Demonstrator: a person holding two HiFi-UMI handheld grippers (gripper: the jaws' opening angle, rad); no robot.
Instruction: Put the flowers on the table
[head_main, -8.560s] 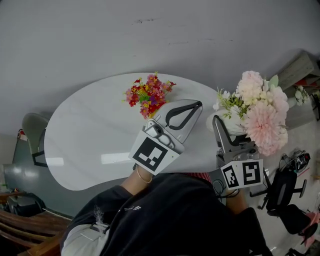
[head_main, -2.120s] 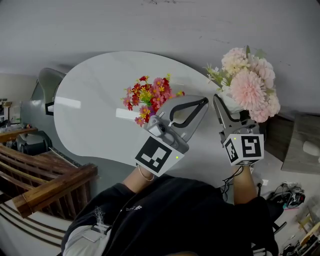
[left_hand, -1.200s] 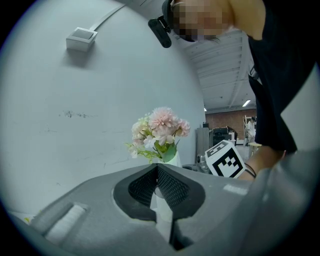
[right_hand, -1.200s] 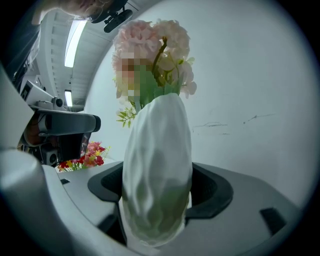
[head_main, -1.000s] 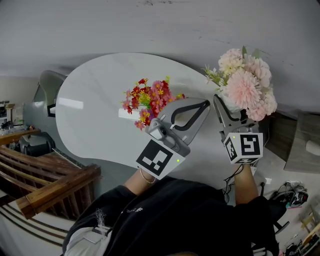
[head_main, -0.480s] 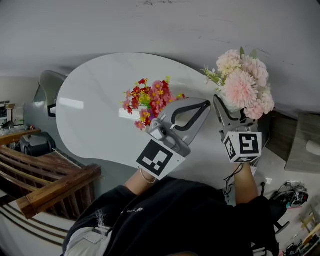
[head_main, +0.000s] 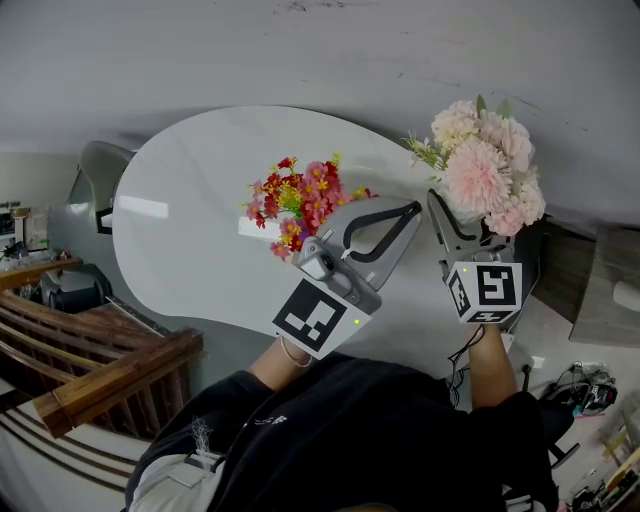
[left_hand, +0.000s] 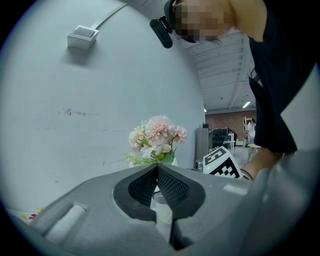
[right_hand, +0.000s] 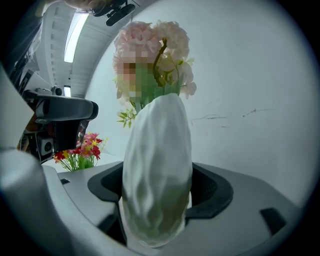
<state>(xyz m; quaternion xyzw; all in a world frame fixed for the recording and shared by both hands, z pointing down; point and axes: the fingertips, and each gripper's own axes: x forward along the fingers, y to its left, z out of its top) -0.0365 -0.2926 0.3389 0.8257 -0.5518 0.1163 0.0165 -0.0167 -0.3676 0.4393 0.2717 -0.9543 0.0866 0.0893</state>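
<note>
While the right gripper (head_main: 452, 215) clamps the white vase (right_hand: 157, 170) of pink flowers (head_main: 485, 165) at the upper right of the head view, the white oval table (head_main: 190, 250) spreads out to the left of it. The vase sits right at the table's right-hand end. That is the relation the set-down turns on: free tabletop lies left and a bit toward the frame's centre from the vase, approx. between it and the bunch of red flowers (head_main: 300, 195) already standing mid-table.

The vase's long axis is upright, blooms at the top. In the right gripper view it fills the centre of the frame, and both padded jaws press its lower body from either side — a firm side grip, jaws spread only as wide as the vase. No view shows its base, so I can't tell whether it's already resting on the table or is held just above it. It probably needs a short carry to the left, then a straight lowering with the vase kept vertical.

The left gripper (head_main: 405, 210) hangs in the centre of the head view, just right of the red flowers and near the vase, but touching neither. Its own view shows the jaw tips pressed together with nothing between them, the pink flowers visible beyond. It's the nearer tool to the open tabletop, but idle — the right one has the load.
</note>
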